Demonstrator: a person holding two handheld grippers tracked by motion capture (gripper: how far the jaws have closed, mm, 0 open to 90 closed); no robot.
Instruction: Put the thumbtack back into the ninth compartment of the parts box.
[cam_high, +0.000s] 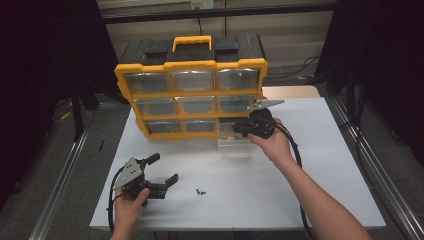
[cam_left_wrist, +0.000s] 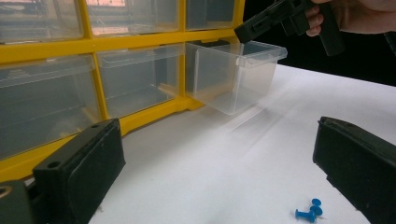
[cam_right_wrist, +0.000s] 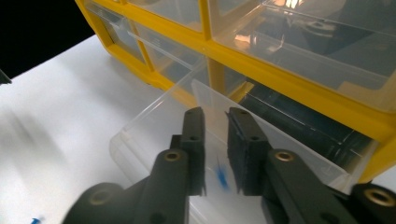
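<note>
A yellow organiser (cam_high: 192, 95) with clear drawers stands at the back of the white table (cam_high: 310, 165). Its bottom right drawer (cam_high: 232, 137) is pulled out onto the table. My right gripper (cam_high: 240, 127) hovers over that drawer (cam_right_wrist: 154, 126), its jaws a narrow gap apart (cam_right_wrist: 215, 112). A blurred blue pushpin (cam_right_wrist: 222, 176) shows in the gap, with neither pad pressing on it. My left gripper (cam_high: 165, 168) rests near the front left with its jaws wide open (cam_left_wrist: 217, 140) and nothing between them. Two or three blue pushpins (cam_high: 200, 191) lie just right of it (cam_left_wrist: 309, 211).
The organiser's other drawers (cam_left_wrist: 135, 79) are pushed in. Metal rails (cam_high: 65, 175) run along both sides of the table. Bare white table surface lies between the pushpins and the pulled-out drawer (cam_left_wrist: 233, 79).
</note>
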